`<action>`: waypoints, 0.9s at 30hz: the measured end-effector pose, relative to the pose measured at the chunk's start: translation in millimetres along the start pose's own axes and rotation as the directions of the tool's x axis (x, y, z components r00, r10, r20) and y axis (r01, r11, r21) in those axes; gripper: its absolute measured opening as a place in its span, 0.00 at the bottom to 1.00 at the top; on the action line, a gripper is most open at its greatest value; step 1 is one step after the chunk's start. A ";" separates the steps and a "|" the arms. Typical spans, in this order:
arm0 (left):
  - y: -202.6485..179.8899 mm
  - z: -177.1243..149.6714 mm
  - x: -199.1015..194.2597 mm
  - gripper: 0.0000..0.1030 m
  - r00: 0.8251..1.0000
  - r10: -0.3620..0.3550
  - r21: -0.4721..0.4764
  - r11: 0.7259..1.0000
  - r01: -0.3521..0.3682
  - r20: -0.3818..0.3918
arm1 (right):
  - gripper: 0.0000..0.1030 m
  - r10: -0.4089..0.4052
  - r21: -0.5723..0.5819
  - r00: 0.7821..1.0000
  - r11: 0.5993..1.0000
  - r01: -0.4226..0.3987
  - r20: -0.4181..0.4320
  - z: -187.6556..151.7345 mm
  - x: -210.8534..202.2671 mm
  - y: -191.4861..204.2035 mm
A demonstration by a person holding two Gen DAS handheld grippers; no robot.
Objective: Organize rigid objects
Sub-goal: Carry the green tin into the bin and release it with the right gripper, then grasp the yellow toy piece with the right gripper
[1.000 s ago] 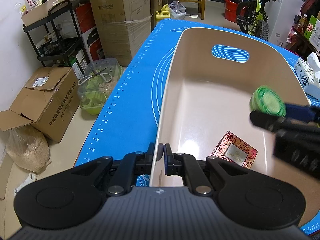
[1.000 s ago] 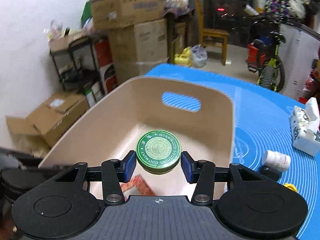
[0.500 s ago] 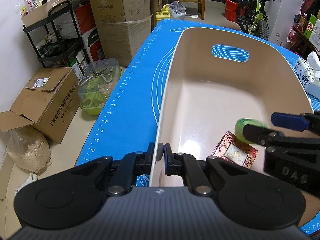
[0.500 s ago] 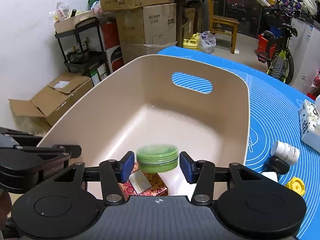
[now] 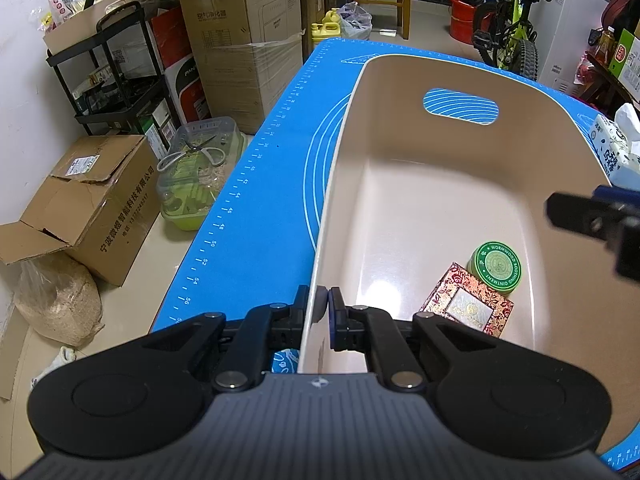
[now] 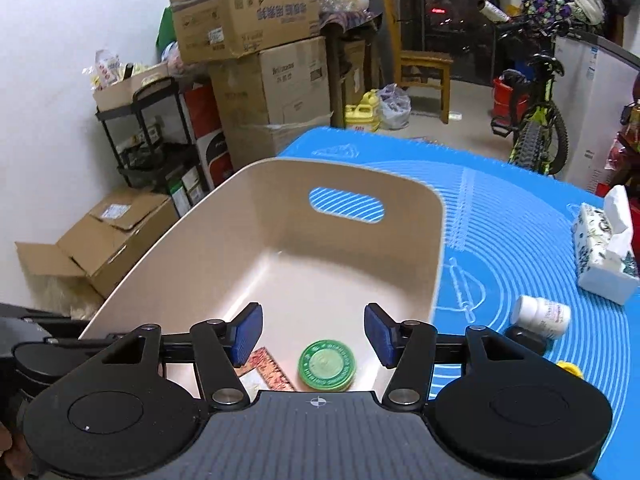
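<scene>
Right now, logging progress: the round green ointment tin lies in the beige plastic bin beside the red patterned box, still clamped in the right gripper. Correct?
Not clamped. The right wrist view shows the right gripper open above the round green ointment tin, which lies in the beige plastic bin beside the red patterned box.

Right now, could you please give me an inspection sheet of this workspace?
Surface: blue silicone mat.
Job's things: beige bin holds green ointment tin, touching red patterned box.
Clutter: white pill bottle, tissue box, yellow cap on the mat.
Grippers: left gripper shut on the bin's wall; right gripper open above the tin.
Cables: nothing seen.
Surroundings: cardboard boxes, black rack, bicycle.
</scene>
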State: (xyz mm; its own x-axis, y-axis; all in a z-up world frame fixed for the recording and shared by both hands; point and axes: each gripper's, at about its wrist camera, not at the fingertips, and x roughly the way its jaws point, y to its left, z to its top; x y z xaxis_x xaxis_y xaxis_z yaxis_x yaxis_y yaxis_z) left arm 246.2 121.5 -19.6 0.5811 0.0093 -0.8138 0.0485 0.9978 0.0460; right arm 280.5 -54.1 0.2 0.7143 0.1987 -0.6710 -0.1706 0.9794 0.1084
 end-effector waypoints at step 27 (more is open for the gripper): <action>-1.3 -1.2 0.5 0.11 1.000 0.000 0.000 1.000 0.000 0.001 | 0.65 -0.312 0.143 0.944 0.935 0.325 -0.104 -24.9 3.5 -141.8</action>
State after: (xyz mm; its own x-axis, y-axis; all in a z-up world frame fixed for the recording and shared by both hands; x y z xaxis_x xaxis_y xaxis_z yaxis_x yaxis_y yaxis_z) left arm 245.5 120.2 -20.7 0.5818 0.0089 -0.8133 0.0487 0.9978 0.0457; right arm 290.3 -193.2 -35.8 0.6569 -0.1219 -0.7440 0.1694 0.9855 -0.0119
